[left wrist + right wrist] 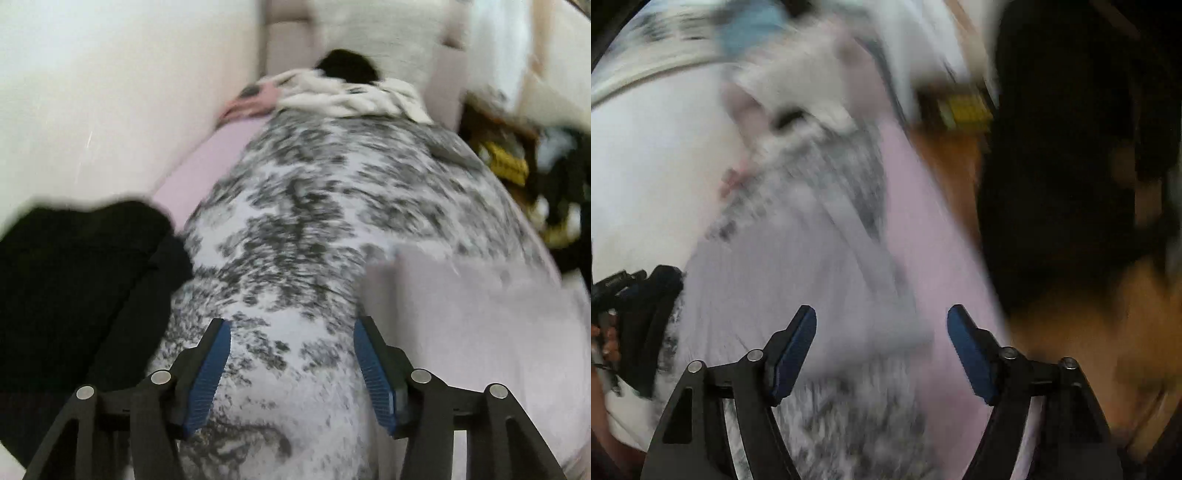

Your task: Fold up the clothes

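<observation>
A pale lilac garment (461,325) lies flat on a grey-and-white patterned bedspread (295,206), to the right of my left gripper (291,332). That gripper is open and empty just above the bedspread, its right finger near the garment's left edge. In the blurred right wrist view the lilac garment (798,280) lies ahead of my right gripper (881,325), which is open and empty above it. The left gripper (646,295) shows at the left edge of that view.
A black garment (74,280) lies at the left by the white wall (92,92). A heap of white and pink clothes (332,96) sits at the bed's far end. Clutter (517,166) lies on the floor to the right. A dark shape (1063,166) stands right of the bed.
</observation>
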A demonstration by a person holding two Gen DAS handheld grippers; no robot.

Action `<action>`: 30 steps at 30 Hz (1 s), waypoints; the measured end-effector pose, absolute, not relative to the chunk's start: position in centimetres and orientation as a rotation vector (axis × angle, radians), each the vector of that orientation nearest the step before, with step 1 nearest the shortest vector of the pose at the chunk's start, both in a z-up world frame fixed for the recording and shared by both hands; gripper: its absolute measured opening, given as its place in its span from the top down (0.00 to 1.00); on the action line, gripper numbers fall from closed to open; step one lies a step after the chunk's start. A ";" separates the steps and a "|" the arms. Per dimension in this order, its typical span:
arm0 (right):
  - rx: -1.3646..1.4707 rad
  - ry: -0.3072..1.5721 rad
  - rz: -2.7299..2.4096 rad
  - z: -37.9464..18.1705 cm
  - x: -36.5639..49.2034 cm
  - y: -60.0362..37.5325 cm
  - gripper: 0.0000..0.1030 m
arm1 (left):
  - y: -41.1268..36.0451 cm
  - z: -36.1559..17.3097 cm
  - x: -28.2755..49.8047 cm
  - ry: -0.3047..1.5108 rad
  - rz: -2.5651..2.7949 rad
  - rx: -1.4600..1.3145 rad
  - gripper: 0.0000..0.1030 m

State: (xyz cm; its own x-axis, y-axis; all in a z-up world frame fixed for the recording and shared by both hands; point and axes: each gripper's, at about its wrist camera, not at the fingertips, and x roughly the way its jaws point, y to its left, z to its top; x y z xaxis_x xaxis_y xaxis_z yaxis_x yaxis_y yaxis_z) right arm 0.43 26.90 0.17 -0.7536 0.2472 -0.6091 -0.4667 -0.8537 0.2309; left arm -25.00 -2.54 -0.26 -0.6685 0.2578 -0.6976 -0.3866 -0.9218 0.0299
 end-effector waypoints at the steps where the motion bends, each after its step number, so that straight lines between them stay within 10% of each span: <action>1: -0.815 0.445 2.652 1.3 -1.2 26.1 0.47 | -0.7 -0.4 -23.5 0.299 2.554 -0.987 0.43; 6: -1.017 0.156 2.772 -0.1 -13.2 22.6 0.74 | 6.2 -5.2 -23.0 0.279 2.435 -1.091 0.40; 22: -1.206 0.161 2.584 -10.7 -26.4 30.0 0.76 | 10.5 -12.1 -33.7 0.299 2.607 -1.201 0.21; 25: -1.302 0.074 2.567 -9.7 -27.1 29.6 0.73 | 8.7 -9.4 -33.5 0.255 2.541 -1.193 0.37; 28: -1.147 0.069 2.632 -3.6 -21.5 28.4 0.69 | 4.0 -4.5 -28.2 0.224 2.592 -1.089 0.28; 30: -1.033 0.065 2.717 0.2 -16.6 26.7 0.38 | 1.6 -3.1 -24.4 0.226 2.605 -1.062 0.21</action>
